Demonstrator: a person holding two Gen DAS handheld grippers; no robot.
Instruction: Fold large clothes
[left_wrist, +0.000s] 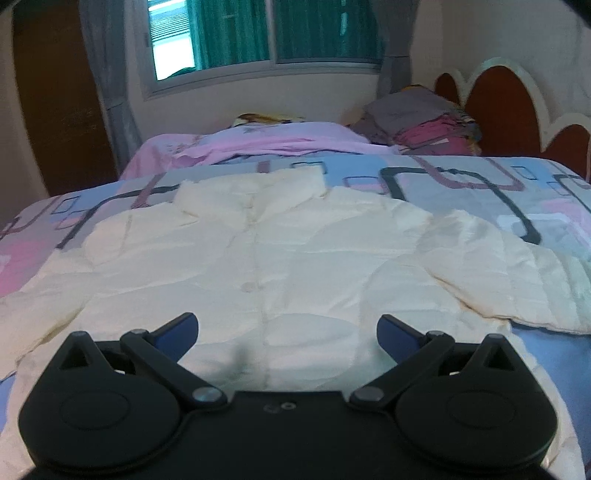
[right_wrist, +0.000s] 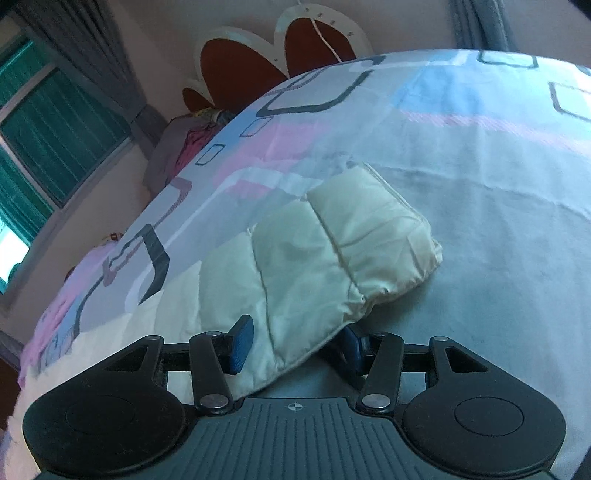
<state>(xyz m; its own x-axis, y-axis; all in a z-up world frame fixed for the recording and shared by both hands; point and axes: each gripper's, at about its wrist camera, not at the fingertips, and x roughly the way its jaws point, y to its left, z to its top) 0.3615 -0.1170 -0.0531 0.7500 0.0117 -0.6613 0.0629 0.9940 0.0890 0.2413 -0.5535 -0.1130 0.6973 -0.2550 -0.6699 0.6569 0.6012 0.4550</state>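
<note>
A cream quilted puffer jacket (left_wrist: 258, 258) lies spread flat, front up, on the patterned bed cover (left_wrist: 461, 184), collar toward the window. My left gripper (left_wrist: 287, 325) is open and empty, hovering over the jacket's lower hem. In the right wrist view the jacket's sleeve (right_wrist: 332, 251) stretches out over the cover, cuff away from me. My right gripper (right_wrist: 295, 343) has its jaws on either side of the sleeve, left pad on top, right pad partly hidden under the fabric. The jaws stand apart and are not clamped.
A pink blanket (left_wrist: 258, 144) and a pile of folded clothes (left_wrist: 424, 122) lie at the bed's far end. A scalloped red headboard (left_wrist: 498, 103) stands at the right. A window with green curtains (left_wrist: 258, 33) is behind. The bed cover (right_wrist: 480, 221) extends to the right of the sleeve.
</note>
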